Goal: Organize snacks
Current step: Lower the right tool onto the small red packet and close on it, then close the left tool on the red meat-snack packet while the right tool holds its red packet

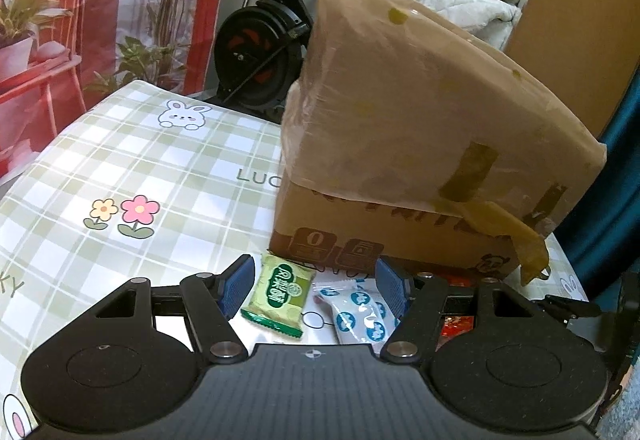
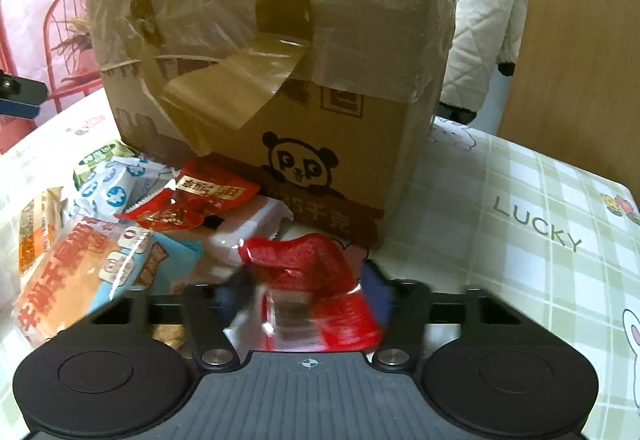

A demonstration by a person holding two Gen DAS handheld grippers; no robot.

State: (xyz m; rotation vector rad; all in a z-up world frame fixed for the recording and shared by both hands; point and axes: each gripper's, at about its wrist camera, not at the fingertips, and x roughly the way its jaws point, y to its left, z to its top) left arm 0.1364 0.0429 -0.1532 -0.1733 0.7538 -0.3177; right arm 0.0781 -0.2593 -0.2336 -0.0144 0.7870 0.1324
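One taped cardboard box looming behind scattered snack packets, checked tablecloth

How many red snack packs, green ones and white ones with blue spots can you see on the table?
Red packs: 2
Green pack: 1
White pack with blue spots: 1
Total: 4
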